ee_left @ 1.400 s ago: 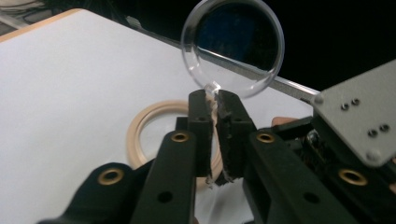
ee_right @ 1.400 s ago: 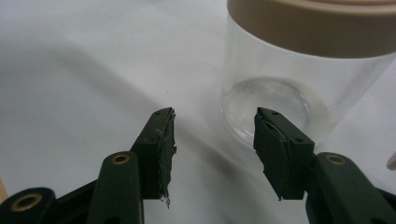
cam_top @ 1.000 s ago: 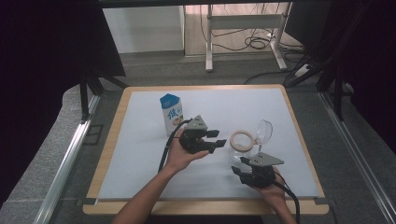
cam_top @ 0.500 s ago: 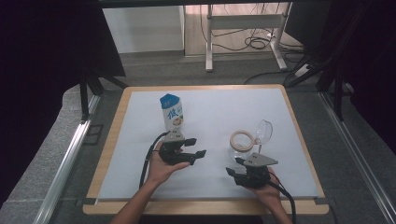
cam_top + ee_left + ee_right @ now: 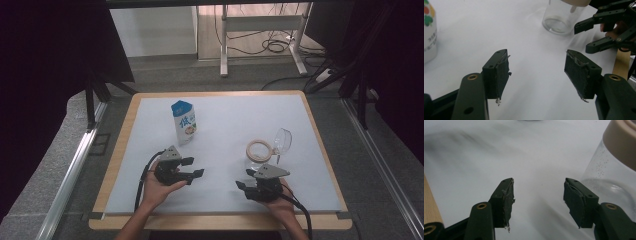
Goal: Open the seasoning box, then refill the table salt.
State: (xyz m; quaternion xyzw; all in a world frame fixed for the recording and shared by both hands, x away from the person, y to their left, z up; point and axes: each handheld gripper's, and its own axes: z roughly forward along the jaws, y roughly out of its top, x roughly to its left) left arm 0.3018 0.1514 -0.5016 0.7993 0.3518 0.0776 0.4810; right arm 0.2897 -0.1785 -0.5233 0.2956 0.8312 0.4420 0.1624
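Since one second ago, the left gripper (image 5: 194,168) has come away from the milk carton (image 5: 184,122) and moved toward the near edge of the table (image 5: 310,115), and it is now lower. Its jaws have just been opening, and in the left gripper view nothing is between the pads (image 5: 501,72); they stand wide apart over the white mat (image 5: 225,115). The milk carton stands upright on the mat, a little beyond the left gripper and not touching it.

On the other side, the right gripper (image 5: 244,179) has almost not moved. Its jaws have also been opening a little, and they are apart with nothing between them. The glass jar (image 5: 261,155) with a beige rim stands just beyond this gripper, close beside its one jaw in the right gripper view, with its clear lid (image 5: 282,140) tipped open.
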